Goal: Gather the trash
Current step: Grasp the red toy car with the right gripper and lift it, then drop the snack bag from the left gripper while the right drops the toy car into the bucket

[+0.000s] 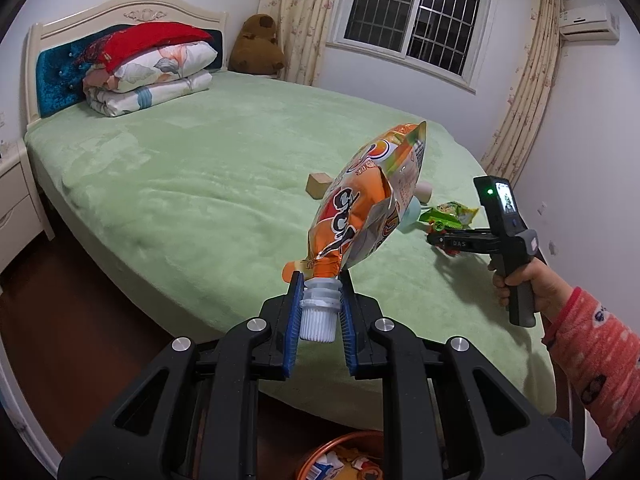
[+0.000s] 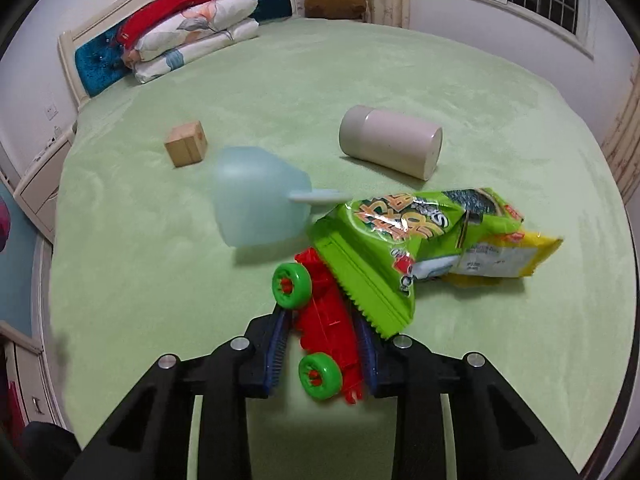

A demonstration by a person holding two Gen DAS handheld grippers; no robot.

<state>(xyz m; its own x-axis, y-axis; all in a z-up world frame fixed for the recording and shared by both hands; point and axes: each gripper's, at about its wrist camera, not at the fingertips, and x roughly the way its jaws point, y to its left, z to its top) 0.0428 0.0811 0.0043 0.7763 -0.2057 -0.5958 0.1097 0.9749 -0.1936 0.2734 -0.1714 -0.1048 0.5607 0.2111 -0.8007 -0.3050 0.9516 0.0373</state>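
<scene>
Two grippers work a green-covered bed (image 1: 200, 168) at once. The left gripper (image 1: 320, 304) pinches the white ribbed cap (image 1: 318, 316) of an orange drink pouch (image 1: 368, 200), holding it by its stiffest part so the limp foil body stands clear of the bedspread; the pouch hangs in the air over the bed's near edge, almost directly above an orange bin (image 1: 344, 460) whose rim shows at the bottom of the left view with wrappers already inside, which suggests a drop is the step in hand. The right gripper (image 2: 324, 344), lower and farther across the bed, has its jaws pressed against a red toy car with green wheels (image 2: 320, 320), with the serrated end of a green snack wrapper (image 2: 400, 248) lying over the toy and the right jaw; whether the wrapper is truly caught cannot be told. A pale blue cup (image 2: 256, 204), a tipped beige tumbler (image 2: 392, 142) and a wooden block (image 2: 186, 144) rest on the bedspread beyond.
</scene>
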